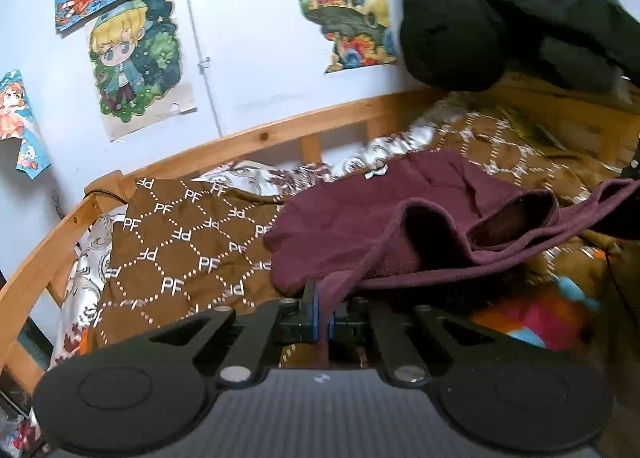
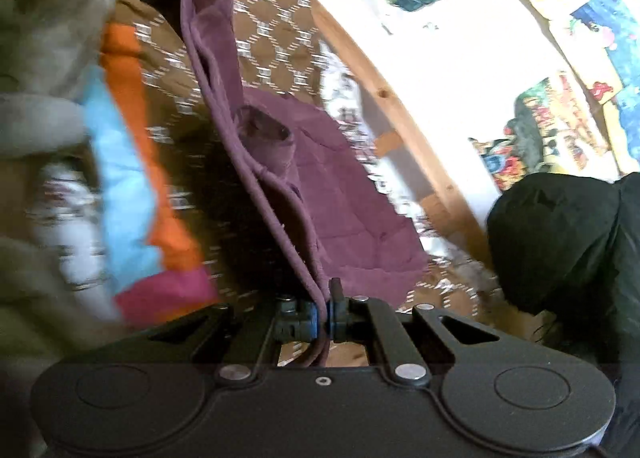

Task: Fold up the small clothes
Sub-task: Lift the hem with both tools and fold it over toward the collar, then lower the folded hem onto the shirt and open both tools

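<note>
Both grippers are clamped on the hem of one maroon garment [image 1: 384, 217]: the left gripper [image 1: 322, 314] pinches one corner between its blue pads, and the right gripper [image 2: 324, 316] pinches the doubled edge at the other end. The near edge hangs raised between the two grips, while the far portion lies on the brown patterned blanket [image 1: 180, 242] beside the wooden bed rail [image 1: 280, 129]. No completed fold is visible; judged from this, the first fold is only beginning.
</note>
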The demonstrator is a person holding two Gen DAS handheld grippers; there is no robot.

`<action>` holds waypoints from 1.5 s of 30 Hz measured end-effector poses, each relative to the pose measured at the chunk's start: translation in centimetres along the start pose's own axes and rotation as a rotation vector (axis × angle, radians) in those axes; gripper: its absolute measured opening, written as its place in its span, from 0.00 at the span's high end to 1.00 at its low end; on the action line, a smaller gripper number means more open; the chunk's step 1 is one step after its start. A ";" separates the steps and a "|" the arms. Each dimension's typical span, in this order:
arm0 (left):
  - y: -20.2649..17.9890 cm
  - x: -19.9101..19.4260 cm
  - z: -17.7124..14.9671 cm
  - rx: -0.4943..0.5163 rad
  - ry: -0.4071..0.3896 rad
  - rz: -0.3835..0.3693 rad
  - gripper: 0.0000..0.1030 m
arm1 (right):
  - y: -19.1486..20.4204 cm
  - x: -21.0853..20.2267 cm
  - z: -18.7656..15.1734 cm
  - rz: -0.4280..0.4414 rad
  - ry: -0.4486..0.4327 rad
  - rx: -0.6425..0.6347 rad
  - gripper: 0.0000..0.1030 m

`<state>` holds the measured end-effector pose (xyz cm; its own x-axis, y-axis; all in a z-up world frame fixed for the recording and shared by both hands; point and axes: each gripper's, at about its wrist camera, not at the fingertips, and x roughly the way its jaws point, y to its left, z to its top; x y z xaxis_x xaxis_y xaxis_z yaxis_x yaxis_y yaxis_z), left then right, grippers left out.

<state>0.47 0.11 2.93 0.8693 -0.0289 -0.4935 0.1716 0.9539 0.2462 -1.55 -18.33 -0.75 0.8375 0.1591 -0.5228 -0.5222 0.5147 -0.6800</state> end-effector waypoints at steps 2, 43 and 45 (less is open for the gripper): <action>0.2 -1.5 -0.2 -0.009 0.015 -0.029 0.96 | -0.1 -2.1 0.0 0.053 0.000 0.020 0.96; 6.8 33.0 2.0 -0.297 0.301 -0.015 0.61 | -9.5 30.5 -1.3 -0.127 0.031 0.563 0.50; 7.7 32.8 2.0 -0.367 0.303 -0.039 0.46 | -10.4 30.5 -2.3 -0.072 0.028 0.668 0.31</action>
<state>31.22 5.89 -9.68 0.6815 -0.0303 -0.7312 -0.0213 0.9979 -0.0612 29.03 -20.73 -10.78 0.8573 0.0875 -0.5073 -0.2458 0.9354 -0.2541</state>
